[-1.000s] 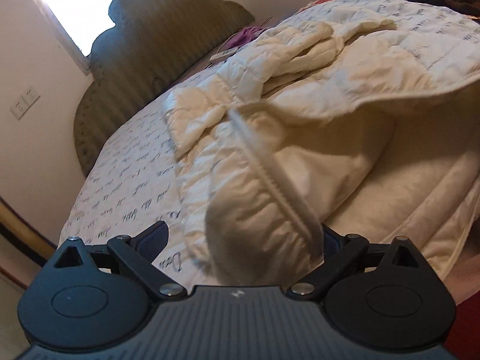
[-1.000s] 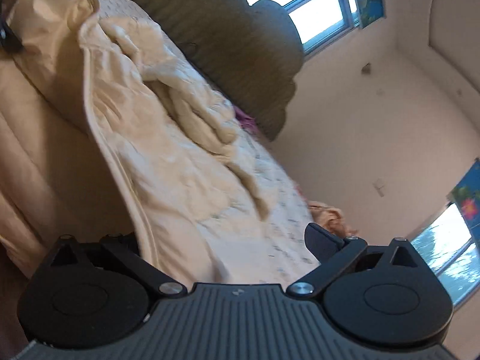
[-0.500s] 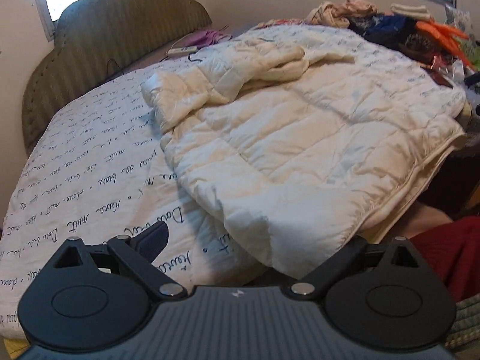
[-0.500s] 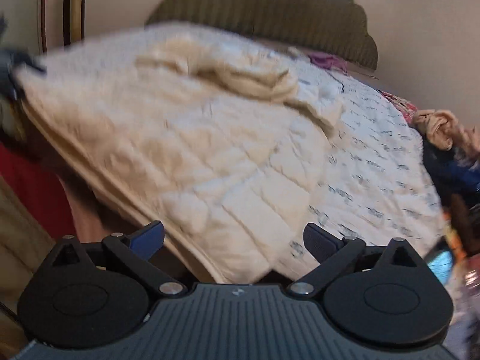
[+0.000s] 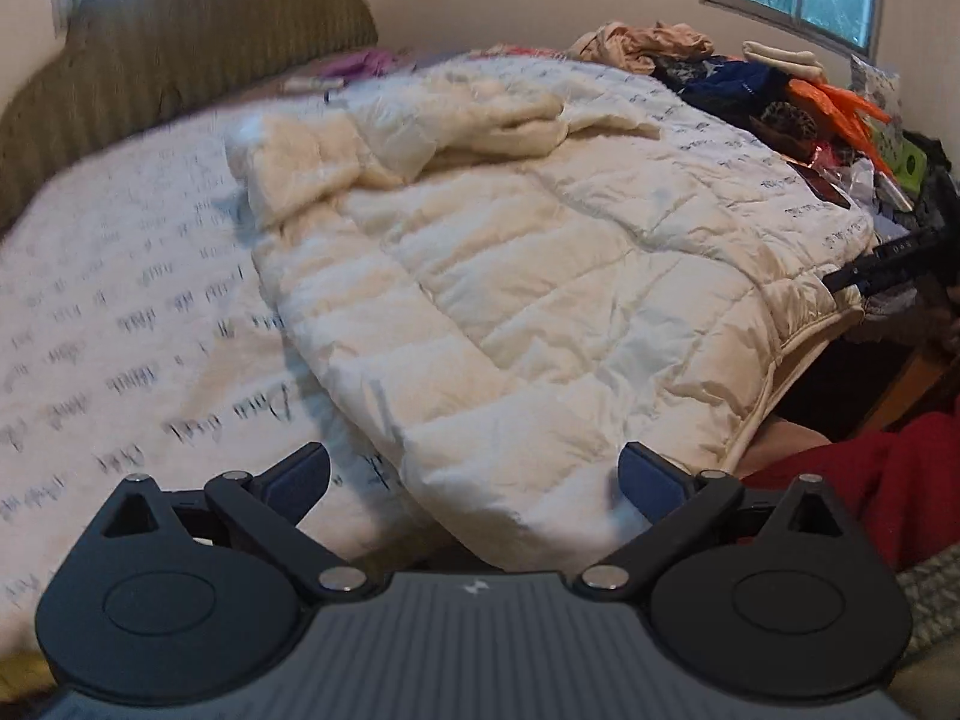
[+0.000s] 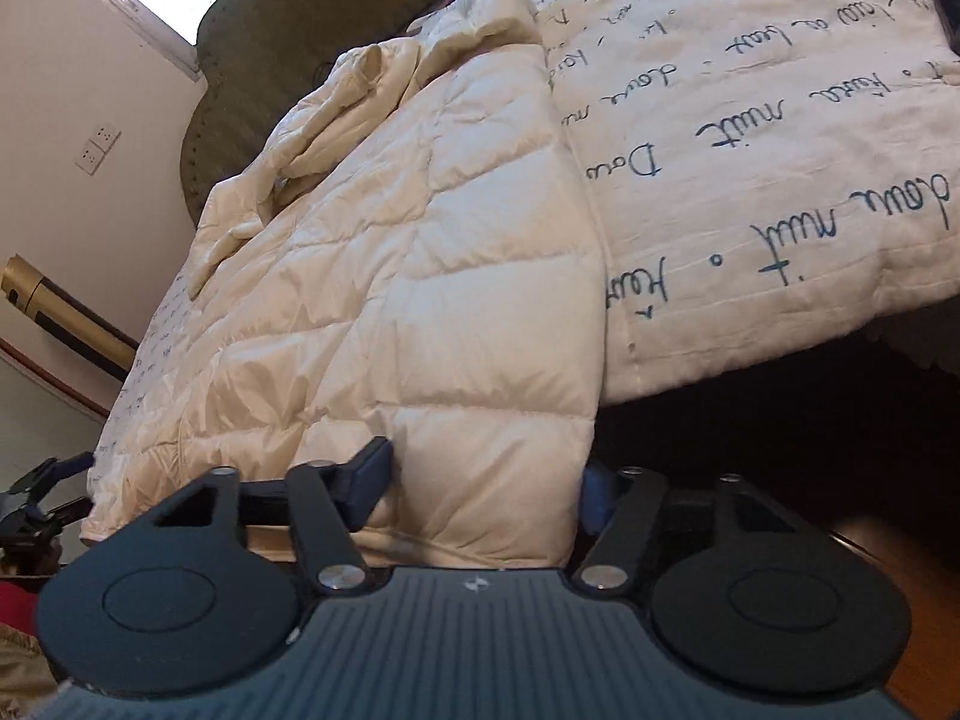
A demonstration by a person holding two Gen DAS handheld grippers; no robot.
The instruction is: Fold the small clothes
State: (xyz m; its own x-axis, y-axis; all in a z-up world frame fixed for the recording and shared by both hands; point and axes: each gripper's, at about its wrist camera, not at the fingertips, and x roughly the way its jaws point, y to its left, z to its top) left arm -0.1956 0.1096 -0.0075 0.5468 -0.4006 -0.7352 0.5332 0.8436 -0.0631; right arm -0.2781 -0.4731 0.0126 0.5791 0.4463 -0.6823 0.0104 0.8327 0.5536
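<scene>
Bedspread (image 5: 120, 312) is carrying our cream jacket (image 5: 540, 312); right gripper (image 6: 486, 480), jaws just closing, is pinching its near corner, left gripper (image 5: 474, 474) gaping wide.

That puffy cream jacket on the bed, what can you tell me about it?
The cream jacket is a quilted puffer with a slightly shiny shell, stitched into soft horizontal panels. It lies spread on the script-printed bedspread, its rumpled top end bunched toward the headboard and its hem hanging over the bed's near edge. The right gripper has just been closing on a hem corner, its pads pressing the padding. The left gripper is open at the other corner, not pinching it.
</scene>
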